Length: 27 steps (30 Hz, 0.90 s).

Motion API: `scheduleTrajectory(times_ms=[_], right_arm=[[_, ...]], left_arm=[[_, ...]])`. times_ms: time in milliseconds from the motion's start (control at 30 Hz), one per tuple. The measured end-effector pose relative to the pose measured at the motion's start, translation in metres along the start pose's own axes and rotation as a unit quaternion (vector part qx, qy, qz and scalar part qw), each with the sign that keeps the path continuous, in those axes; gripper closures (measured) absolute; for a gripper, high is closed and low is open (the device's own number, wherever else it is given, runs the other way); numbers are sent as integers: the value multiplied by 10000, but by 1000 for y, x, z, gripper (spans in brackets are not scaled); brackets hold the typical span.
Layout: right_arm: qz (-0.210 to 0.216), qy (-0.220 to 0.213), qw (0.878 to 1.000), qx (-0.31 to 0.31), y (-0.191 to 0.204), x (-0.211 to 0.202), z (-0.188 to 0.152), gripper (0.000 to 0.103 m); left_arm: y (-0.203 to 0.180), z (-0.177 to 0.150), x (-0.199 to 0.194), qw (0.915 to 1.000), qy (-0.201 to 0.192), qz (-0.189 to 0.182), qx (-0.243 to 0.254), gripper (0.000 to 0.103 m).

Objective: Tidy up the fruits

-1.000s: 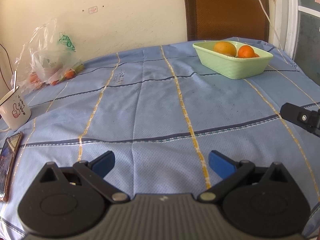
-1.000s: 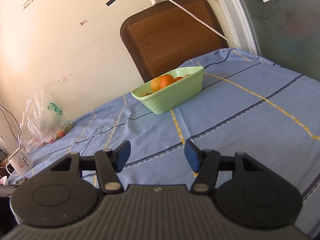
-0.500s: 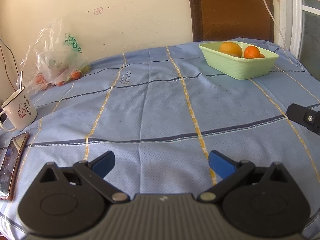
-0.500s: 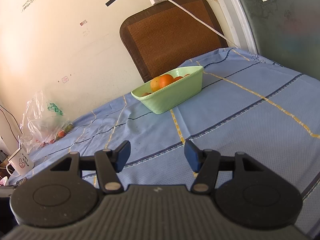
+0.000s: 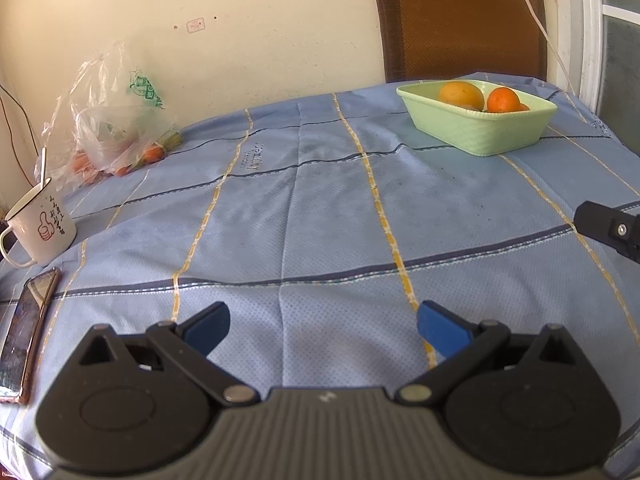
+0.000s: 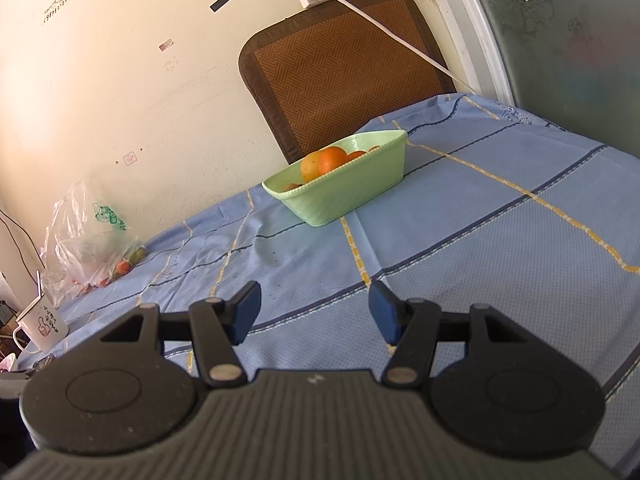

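Observation:
A pale green basket [image 5: 480,132] [image 6: 352,196] stands at the far right of the blue tablecloth, holding a yellow-orange fruit [image 5: 460,94] and an orange [image 5: 503,100] [image 6: 332,159]. A clear plastic bag [image 5: 116,132] [image 6: 88,252] with small fruits lies at the far left by the wall. My left gripper [image 5: 323,330] hovers open over the near cloth with nothing between its blue pads. My right gripper [image 6: 315,312] is open too, empty, well short of the basket. A black part of the right gripper [image 5: 612,230] shows at the right edge of the left wrist view.
A white mug [image 5: 40,228] [image 6: 42,326] with a spoon stands at the left. A phone [image 5: 24,332] lies near the left front edge. A brown chair back [image 5: 460,20] [image 6: 344,68] rises behind the basket. A white cable [image 6: 384,28] hangs along the wall.
The left wrist view has shifted slightly: the basket, bag and mug sit a little further right and lower in frame. The right view is unchanged. Both grippers stay open.

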State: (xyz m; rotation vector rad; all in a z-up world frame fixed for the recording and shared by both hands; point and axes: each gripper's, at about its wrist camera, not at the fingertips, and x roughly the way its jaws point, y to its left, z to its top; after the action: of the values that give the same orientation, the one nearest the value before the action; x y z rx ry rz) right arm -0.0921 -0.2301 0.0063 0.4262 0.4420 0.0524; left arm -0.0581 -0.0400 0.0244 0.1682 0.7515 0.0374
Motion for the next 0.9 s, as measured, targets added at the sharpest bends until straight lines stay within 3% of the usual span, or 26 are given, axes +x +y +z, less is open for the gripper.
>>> scheduleTrajectory(times_ms=[900], right_arm=[[6,23,10000,48,-1,1,-1,41]], left_arm=[[0,0,0,10000,34,32,-5,0]])
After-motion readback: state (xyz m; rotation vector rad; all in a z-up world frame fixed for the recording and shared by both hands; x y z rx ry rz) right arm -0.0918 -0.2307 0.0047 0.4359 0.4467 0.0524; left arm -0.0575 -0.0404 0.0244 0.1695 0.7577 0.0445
